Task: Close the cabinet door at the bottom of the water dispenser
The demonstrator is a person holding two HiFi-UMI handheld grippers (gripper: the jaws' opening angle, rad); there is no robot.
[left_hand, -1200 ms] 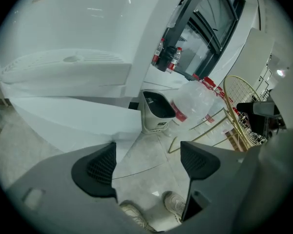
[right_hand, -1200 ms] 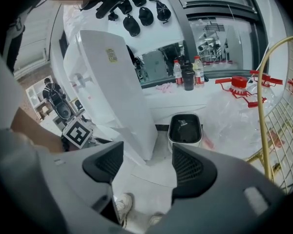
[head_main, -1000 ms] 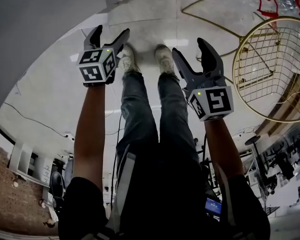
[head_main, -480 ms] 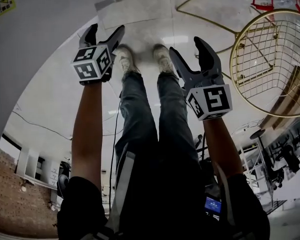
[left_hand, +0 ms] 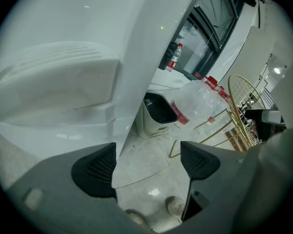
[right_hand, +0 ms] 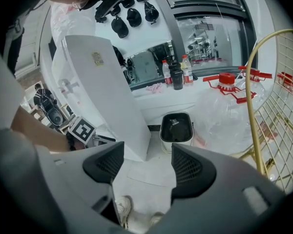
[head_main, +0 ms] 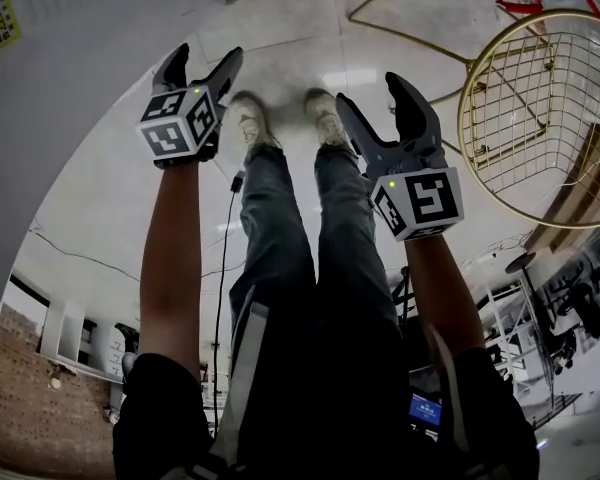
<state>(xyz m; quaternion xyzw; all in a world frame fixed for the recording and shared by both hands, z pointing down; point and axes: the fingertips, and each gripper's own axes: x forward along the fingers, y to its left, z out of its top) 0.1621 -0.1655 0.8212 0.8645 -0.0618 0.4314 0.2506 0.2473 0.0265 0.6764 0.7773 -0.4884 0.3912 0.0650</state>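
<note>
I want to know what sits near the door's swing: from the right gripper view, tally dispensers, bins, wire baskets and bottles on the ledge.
Tall white water dispenser: 1
White bin with black liner: 1
Gold wire basket: 1
Small bottles on the ledge: 3
Total: 6

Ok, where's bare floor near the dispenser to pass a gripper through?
Bare pale tiled floor lies ahead of the person's light shoes, between the tall white water dispenser and the round gold wire rack. Crowded toward the wall: small white bin with black liner, then the clear plastic water jug beside the rack.
</note>
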